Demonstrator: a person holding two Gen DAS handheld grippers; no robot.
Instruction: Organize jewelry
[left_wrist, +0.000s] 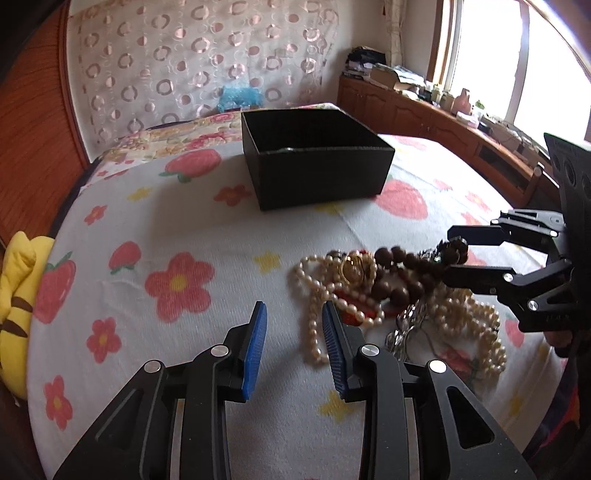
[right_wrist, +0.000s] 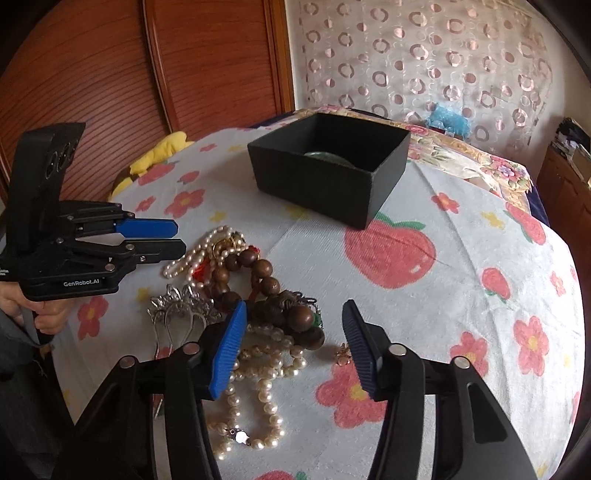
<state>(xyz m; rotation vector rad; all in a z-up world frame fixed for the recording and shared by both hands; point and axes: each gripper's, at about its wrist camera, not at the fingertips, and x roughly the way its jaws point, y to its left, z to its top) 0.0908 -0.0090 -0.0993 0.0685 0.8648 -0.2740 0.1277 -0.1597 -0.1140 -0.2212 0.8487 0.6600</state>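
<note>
Black box (left_wrist: 314, 162) up in the middle of the frame, on a bed cover (left_wrist: 184, 229) with red flowers. Lower right of it — a tangled heap: white pearl strings (left_wrist: 314, 321), brown wooden beads (right_wrist: 266, 280), a silver hair comb (right_wrist: 181, 310). Left gripper (left_wrist: 293, 325) at the bottom, blue pads a little apart, nothing between. Right gripper (right_wrist: 293, 325) parted wider over the heap — not pinching anything.
</note>
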